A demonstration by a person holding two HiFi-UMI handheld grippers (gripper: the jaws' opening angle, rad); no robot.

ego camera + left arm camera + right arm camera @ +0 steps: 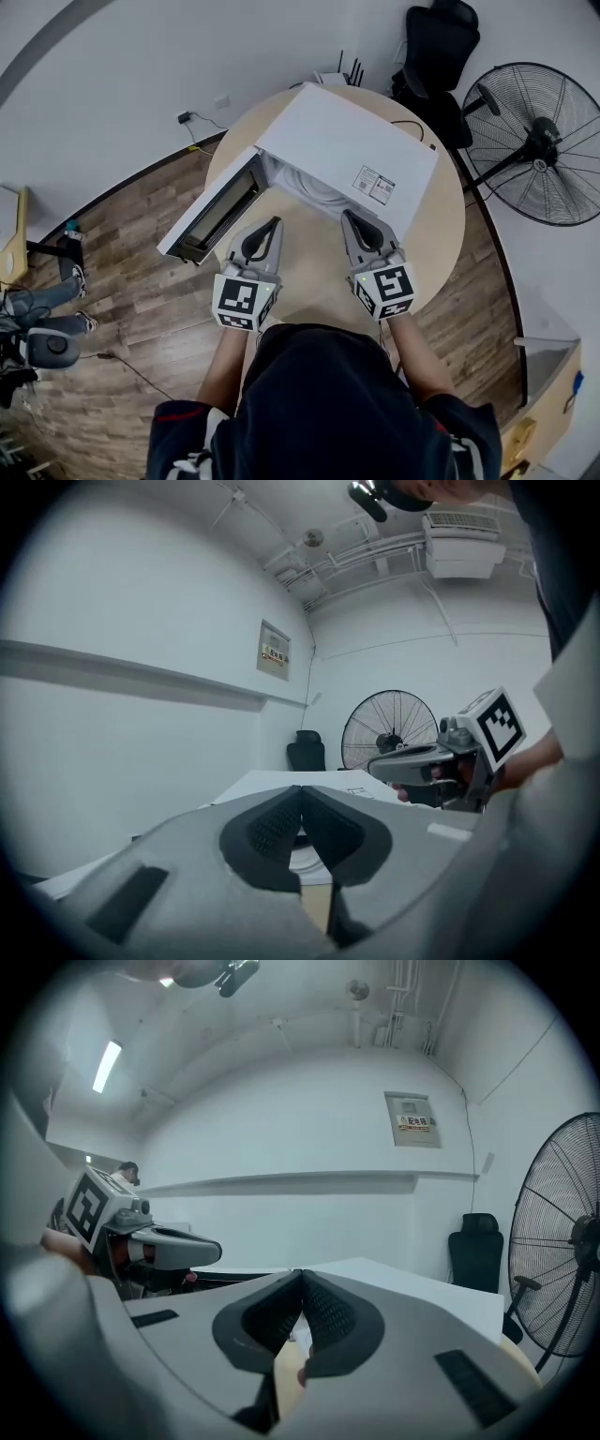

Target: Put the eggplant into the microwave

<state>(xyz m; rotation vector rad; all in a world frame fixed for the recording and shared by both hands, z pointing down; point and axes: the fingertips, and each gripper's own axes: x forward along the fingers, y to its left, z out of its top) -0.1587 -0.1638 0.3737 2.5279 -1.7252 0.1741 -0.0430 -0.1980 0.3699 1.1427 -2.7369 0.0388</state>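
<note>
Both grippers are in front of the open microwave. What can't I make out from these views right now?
Eggplant: in no view; where it lies cannot be told.
Microwave inside: head view looks down on its top, which hides the cavity past the open door.
Table near edge: head view, covered by the person.
Gripper views: the shut left gripper and right gripper each fill their view's lower half, hiding most of the table.

This is a sparse office: wood floor (131,300), office chair (441,47) and pedestal fan (544,141) at upper right, microwave (347,150) on a round desk (445,225).
</note>
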